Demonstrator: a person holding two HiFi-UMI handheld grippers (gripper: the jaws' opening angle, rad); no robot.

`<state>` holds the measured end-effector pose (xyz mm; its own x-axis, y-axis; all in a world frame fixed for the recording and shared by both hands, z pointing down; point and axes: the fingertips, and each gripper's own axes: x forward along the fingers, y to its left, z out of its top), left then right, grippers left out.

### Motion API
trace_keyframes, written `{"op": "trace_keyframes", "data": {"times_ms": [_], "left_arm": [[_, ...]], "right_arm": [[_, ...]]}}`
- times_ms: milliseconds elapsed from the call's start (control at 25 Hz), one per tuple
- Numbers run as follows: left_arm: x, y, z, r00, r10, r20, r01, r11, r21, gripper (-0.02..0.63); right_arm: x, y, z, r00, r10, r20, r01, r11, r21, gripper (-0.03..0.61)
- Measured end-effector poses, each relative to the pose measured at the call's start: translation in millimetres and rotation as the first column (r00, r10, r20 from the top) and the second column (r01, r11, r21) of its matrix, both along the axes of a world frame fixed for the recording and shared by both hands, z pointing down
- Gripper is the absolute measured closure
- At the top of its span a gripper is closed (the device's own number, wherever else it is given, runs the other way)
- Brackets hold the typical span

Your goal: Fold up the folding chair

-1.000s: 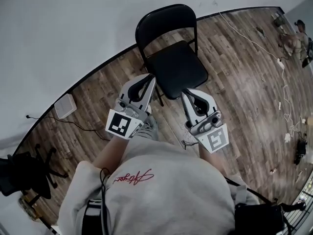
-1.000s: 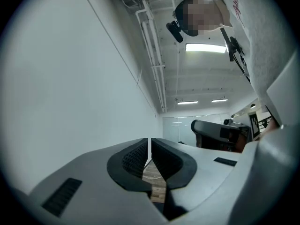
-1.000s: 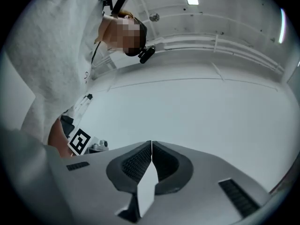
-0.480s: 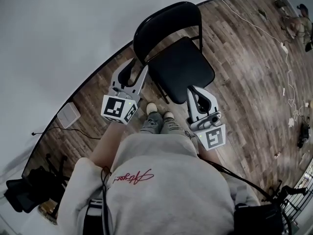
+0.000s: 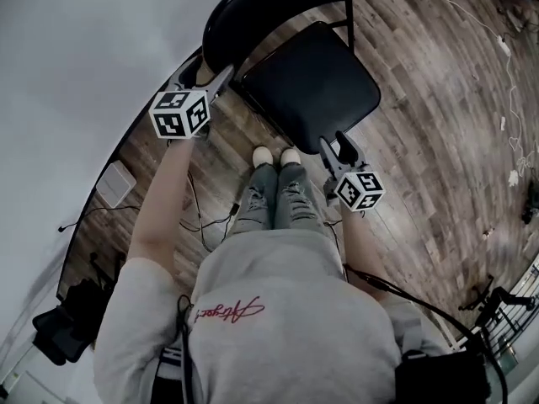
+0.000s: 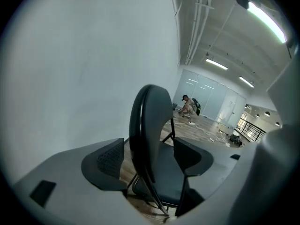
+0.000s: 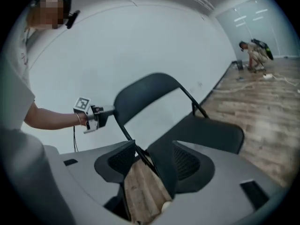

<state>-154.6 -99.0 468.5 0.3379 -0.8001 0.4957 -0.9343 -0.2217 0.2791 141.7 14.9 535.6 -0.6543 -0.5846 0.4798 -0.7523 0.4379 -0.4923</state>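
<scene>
Black folding chair [image 5: 312,87], unfolded, padded seat [image 5: 337,108], stands on wood floor [image 5: 438,141] at 12 o'clock. Left tool [image 5: 206,72], jaws just opening, straddles backrest [image 5: 244,11] edge, no grip; right tool [image 5: 341,148], likewise opening, straddles seat's front corner.

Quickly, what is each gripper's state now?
Left gripper: open, jaws just been opening, backrest between them, ungripped.
Right gripper: open, jaws just been opening, seat edge between them, ungripped.

Folding chair [image 5: 296,67] top centre, standing on floor [image 5: 421,141]; backrest [image 5: 253,11] toward wall [image 5: 76,49], upper left. Shoes [image 5: 276,156] on floor just below seat's [image 5: 316,87] front corner.
</scene>
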Motion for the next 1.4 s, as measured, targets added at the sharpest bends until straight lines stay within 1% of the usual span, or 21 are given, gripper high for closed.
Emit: {"op": "trace_keyframes", "data": {"times_ms": [40,80,160,240,320,400,480,560,640,720,800,920,1000,1120,1160,1200,1240,1280,1360,1400], "left_arm": [[-4.3,-7.7,11.5,1.000,-0.001,-0.003,0.001,1.000,-0.023,0.282],[-8.7,-13.7,21.8,1.000,-0.003,-0.005,0.003,0.999,-0.045,0.279],[-15.3,-19.8,36.6,1.000,0.006,-0.017,-0.007,0.997,-0.079,0.266],[-15.4,-22.6,41.6,0.998,0.053,-0.039,-0.056,0.994,-0.090,0.238],[-12.4,-24.0,42.4,0.991,0.118,-0.062,-0.123,0.989,-0.087,0.219],[-11.0,-27.1,43.5,0.981,0.170,-0.089,-0.178,0.980,-0.087,0.191],[-7.5,-29.9,45.5,0.968,0.221,-0.120,-0.232,0.969,-0.088,0.178],[1.0,-31.0,49.4,0.950,0.280,-0.140,-0.294,0.951,-0.092,0.178],[12.4,-34.2,51.8,0.932,0.320,-0.172,-0.337,0.938,-0.081,0.178],[19.0,-37.6,51.3,0.925,0.322,-0.201,-0.339,0.939,-0.056,0.178],[19.0,-39.5,49.8,0.926,0.313,-0.211,-0.324,0.946,-0.019,0.179],[19.8,-41.4,45.5,0.918,0.322,-0.231,-0.324,0.946,0.033,0.179],[21.6,-42.7,41.5,0.906,0.324,-0.272,-0.319,0.945,0.064,0.181],[22.2,-42.3,38.2,0.885,0.290,-0.365,-0.277,0.957,0.088,0.183],[24.0,-41.8,35.9,0.876,0.292,-0.383,-0.273,0.956,0.106,0.199],[27.6,-41.2,32.1,0.869,0.308,-0.387,-0.277,0.951,0.133,0.267],[31.9,-41.0,27.7,0.868,0.324,-0.376,-0.282,0.945,0.165,0.390],[35.4,-41.5,24.3,0.877,0.328,-0.352,-0.276,0.942,0.192,0.496],[37.9,-42.8,22.4,0.905,0.296,-0.307,-0.236,0.947,0.218,0.517],[37.5,-42.6,23.4,0.910,0.270,-0.314,-0.209,0.954,0.215,0.520]], "right_arm": [[7.3,6.6,31.3,1.000,0.020,0.000,-0.020,0.996,-0.085,0.345],[15.3,14.4,61.8,0.999,0.047,0.005,-0.046,0.984,-0.172,0.333],[32.5,33.9,116.9,0.993,0.116,0.014,-0.105,0.939,-0.326,0.319],[50.1,52.2,159.4,0.984,0.177,0.000,-0.160,0.890,-0.426,0.311],[65.4,63.3,188.4,0.975,0.222,-0.011,-0.200,0.855,-0.478,0.305],[74.7,65.6,213.7,0.968,0.251,0.000,-0.216,0.833,-0.509,0.299],[76.6,60.2,233.3,0.966,0.258,0.038,-0.200,0.826,-0.527,0.295],[69.8,54.8,245.3,0.970,0.221,0.104,-0.131,0.830,-0.542,0.293],[62.7,52.6,254.4,0.974,0.158,0.163,-0.041,0.829,-0.558,0.291],[58.4,50.7,258.7,0.959,0.133,0.250,0.038,0.814,-0.580,0.287],[53.8,50.7,261.5,0.926,0.142,0.350,0.099,0.803,-0.587,0.287],[48.6,53.1,264.9,0.874,0.124,0.470,0.180,0.816,-0.550,0.287],[44.0,51.7,261.3,0.827,0.107,0.552,0.240,0.821,-0.518,0.288],[37.4,47.8,253.2,0.751,0.111,0.651,0.302,0.818,-0.489,0.290],[34.9,45.8,250.4,0.736,0.111,0.668,0.310,0.822,-0.477,0.304],[33.1,44.4,248.4,0.728,0.111,0.677,0.313,0.824,-0.472,0.331],[31.9,43.9,247.8,0.725,0.120,0.678,0.311,0.822,-0.477,0.333],[31.2,43.8,247.8,0.726,0.133,0.675,0.305,0.817,-0.489,0.334],[30.0,43.0,247.5,0.739,0.152,0.657,0.286,0.811,-0.510,0.334],[29.8,43.0,247.8,0.748,0.158,0.645,0.276,0.809,-0.519,0.334]]}}
